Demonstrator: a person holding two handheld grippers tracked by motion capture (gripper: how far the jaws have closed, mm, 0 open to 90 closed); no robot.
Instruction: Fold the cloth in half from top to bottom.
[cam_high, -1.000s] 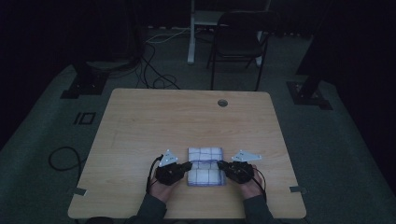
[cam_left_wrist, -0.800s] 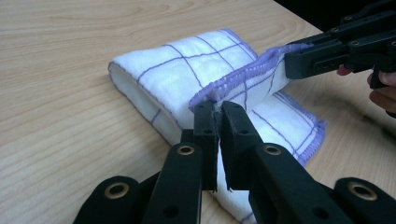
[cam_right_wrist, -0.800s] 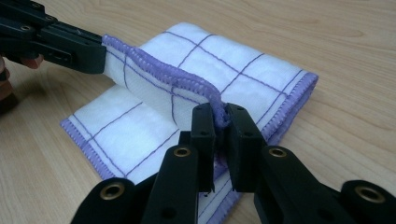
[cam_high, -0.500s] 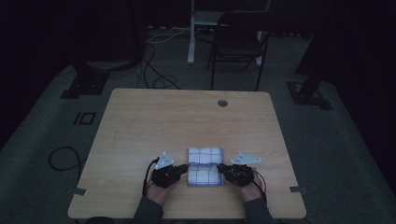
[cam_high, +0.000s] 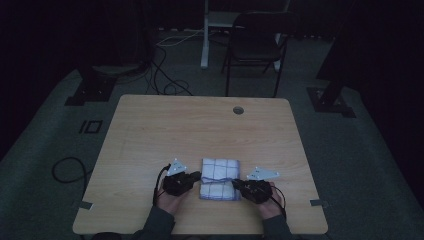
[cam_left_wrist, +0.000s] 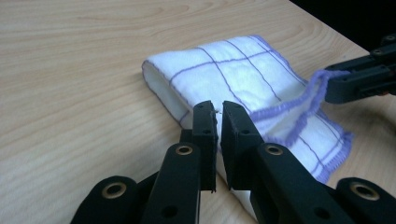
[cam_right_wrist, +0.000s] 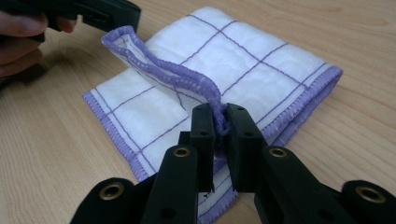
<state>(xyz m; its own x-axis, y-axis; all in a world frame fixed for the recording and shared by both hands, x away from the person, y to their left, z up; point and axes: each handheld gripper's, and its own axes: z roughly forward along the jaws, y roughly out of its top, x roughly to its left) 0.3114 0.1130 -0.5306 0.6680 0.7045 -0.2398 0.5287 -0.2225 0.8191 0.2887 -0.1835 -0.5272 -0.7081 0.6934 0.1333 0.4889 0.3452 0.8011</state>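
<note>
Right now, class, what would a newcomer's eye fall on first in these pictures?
First, the white cloth with purple grid lines, folded on the near edge of the wooden table. Next, the left gripper and right gripper, each pinching an end of the cloth's lifted purple hem. Around the table the room is dark, with a chair behind.

Wooden table (cam_high: 150, 130) with grommet hole (cam_high: 238, 110); chair (cam_high: 260, 45) behind; floor cables (cam_high: 165, 75).

A white folded cotton cloth with a purple grid and purple stitched hem (cam_high: 220, 178) lies flat near the table's six o'clock edge, its folded spine toward twelve o'clock; the top layer's near hem (cam_right_wrist: 163, 70) is lifted into a raised ridge above the lower layers.
</note>
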